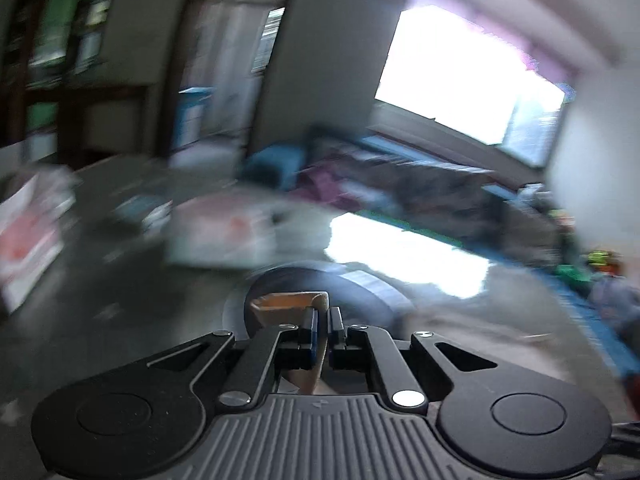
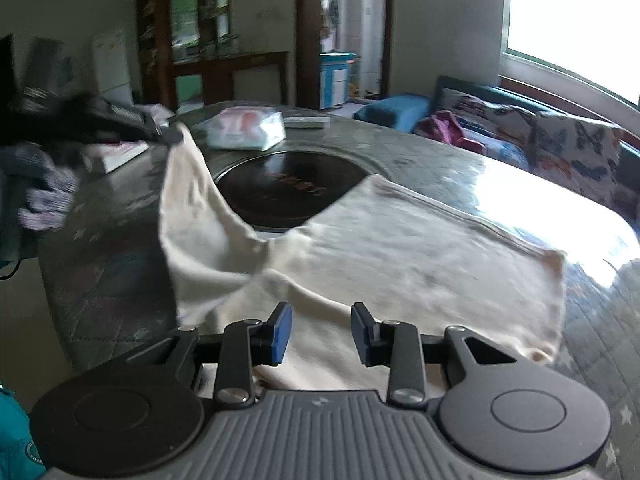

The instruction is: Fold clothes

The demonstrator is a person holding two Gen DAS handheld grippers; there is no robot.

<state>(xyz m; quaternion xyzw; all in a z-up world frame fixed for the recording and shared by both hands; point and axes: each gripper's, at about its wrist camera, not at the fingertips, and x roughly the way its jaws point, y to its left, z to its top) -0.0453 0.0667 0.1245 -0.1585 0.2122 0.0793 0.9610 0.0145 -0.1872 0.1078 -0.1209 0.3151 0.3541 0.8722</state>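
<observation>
A cream garment (image 2: pixel 400 264) lies spread across the dark tabletop (image 2: pixel 460 160), one corner lifted high by the left gripper (image 2: pixel 168 136), seen at the left of the right wrist view, whose fingers are clamped on the cloth; a gloved hand (image 2: pixel 48 196) works that tool. The raised corner pulls a taut ridge up from the flat part, which suggests an edge being carried over the rest to make a fold, though how many folds the cloth already carries cannot be told. The right gripper (image 2: pixel 321 334) hovers low over the near hem with its blue-padded fingers apart, gripping nothing, placed as if to pin or take that edge. The left wrist view is heavily smeared; it shows only the left gripper (image 1: pixel 323 330) closed on a thin strip of pale cloth, with a blurred round inset (image 1: pixel 320 300) beyond. Only the right wrist view shows the garment's full lay, a white packet (image 2: pixel 246 130) farther back on the tabletop, and a butterfly-print sofa (image 2: pixel 560 144) under the bright window (image 2: pixel 576 20)
</observation>
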